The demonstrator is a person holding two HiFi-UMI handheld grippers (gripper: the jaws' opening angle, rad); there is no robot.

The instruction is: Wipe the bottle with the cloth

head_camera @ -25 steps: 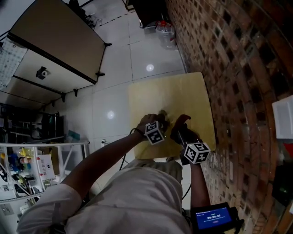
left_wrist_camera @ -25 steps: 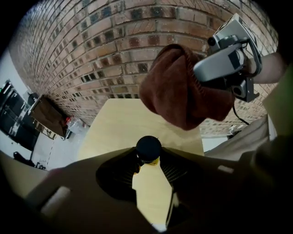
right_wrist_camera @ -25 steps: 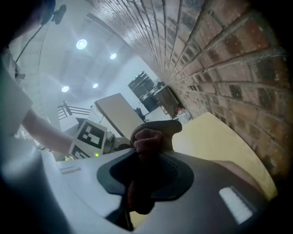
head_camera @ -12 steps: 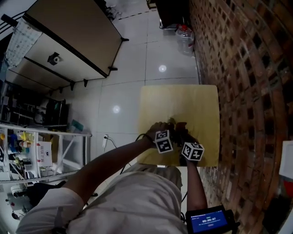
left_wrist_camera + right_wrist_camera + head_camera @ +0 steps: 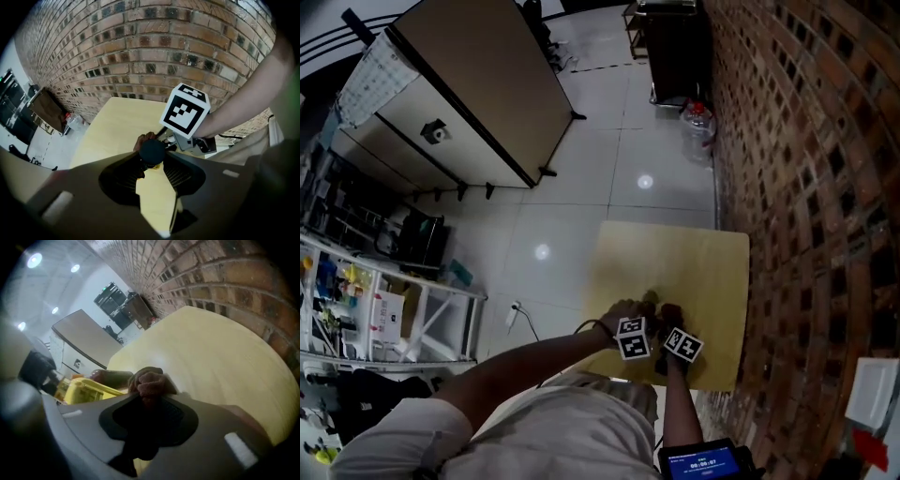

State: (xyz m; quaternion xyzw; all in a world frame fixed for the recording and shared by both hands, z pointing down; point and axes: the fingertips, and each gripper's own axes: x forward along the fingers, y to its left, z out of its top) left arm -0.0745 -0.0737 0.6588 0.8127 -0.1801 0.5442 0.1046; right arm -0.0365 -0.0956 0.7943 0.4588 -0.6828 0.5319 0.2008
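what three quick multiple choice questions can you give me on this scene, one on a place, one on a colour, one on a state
1. The table stands beside:
A a brick wall
B a window
C a sink

2. The cloth is:
A white
B reddish brown
C blue

3. The right gripper is:
A open and empty
B shut on the cloth
C shut on a cup

Answers:
1 A, bricks run along the table's edge in the head view.
2 B, the bunched fabric shows that colour.
3 B, its fingers pinch the cloth.

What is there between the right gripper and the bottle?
The brown cloth, pinched in the right gripper, lies between it and the bottle; the right gripper view shows this.
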